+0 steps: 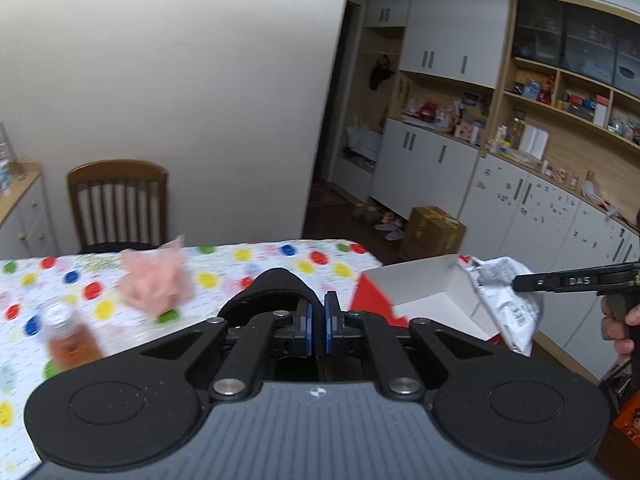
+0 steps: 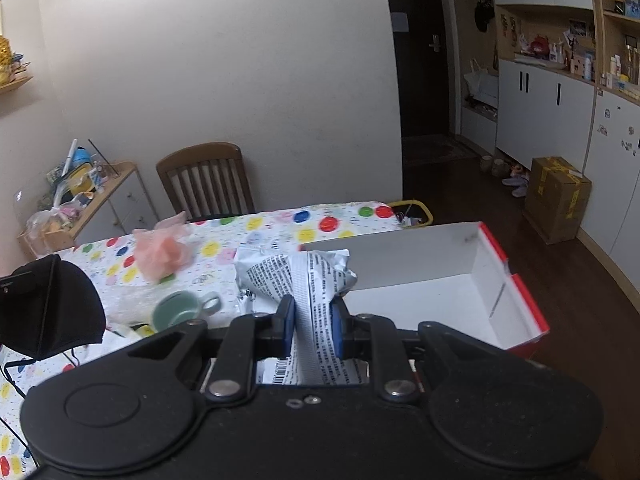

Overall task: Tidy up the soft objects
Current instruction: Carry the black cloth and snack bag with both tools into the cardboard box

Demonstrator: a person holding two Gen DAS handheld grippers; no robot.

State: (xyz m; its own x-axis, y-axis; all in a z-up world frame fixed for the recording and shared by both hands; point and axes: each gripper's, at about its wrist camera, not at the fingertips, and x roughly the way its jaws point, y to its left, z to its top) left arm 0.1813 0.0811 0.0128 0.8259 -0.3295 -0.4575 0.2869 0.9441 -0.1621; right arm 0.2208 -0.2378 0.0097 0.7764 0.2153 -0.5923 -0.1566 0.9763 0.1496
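Observation:
My left gripper (image 1: 319, 312) is shut on a black face mask (image 1: 276, 286), held above the table; the mask also shows at the left of the right wrist view (image 2: 52, 304). My right gripper (image 2: 312, 320) is shut on a crinkled silver snack packet (image 2: 296, 272) and holds it at the near-left edge of an open red box with a white inside (image 2: 440, 304). In the left wrist view the packet (image 1: 504, 296) hangs over the box (image 1: 424, 284). A pink mesh bath puff (image 1: 154, 280) lies on the dotted tablecloth (image 1: 248, 258), also seen in the right wrist view (image 2: 162, 254).
A small bottle of orange liquid (image 1: 70, 340) stands at the table's left. A green mug (image 2: 180, 310) sits beside clear wrap near the puff. A wooden chair (image 2: 206, 182) stands behind the table. A cardboard box (image 2: 556, 196) is on the floor by the cabinets.

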